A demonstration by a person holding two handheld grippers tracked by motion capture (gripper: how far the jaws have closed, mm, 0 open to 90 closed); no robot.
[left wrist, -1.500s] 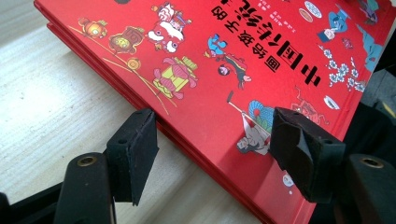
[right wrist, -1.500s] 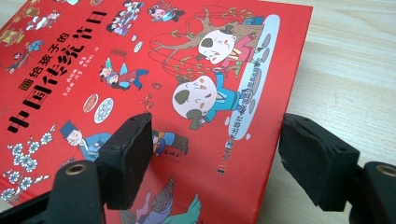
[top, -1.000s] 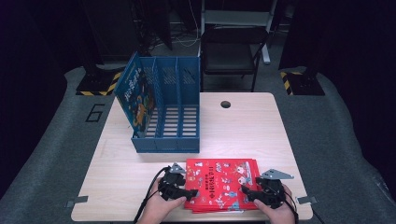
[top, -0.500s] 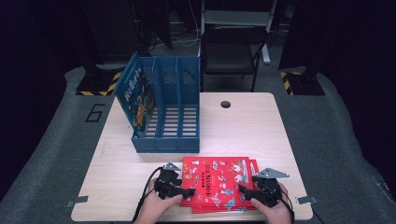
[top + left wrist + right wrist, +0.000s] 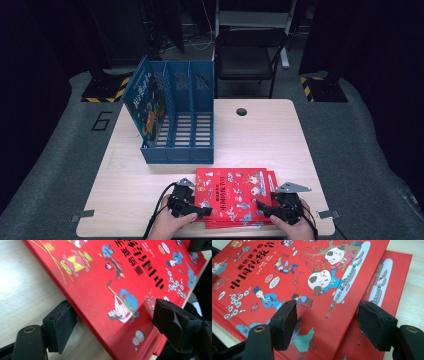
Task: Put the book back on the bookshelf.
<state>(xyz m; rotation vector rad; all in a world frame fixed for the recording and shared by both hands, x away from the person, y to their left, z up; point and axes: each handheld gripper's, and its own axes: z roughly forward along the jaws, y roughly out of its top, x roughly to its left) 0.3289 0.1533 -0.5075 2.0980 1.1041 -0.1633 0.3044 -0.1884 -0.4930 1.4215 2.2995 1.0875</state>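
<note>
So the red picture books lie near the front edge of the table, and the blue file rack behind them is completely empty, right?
Not quite. The red picture books do lie near the table's front edge, but the blue file rack is not empty: the high view shows a blue picture book standing in its left compartment.

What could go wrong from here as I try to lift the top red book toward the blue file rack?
1. The left gripper, whose jaws have just been opening, straddles the top red book's edge without clamping it, so the book may stay flat or slip.
2. The second red book lies just beneath, offset; the right gripper might catch both.
3. The blue file rack's left slot already holds a book.
</note>
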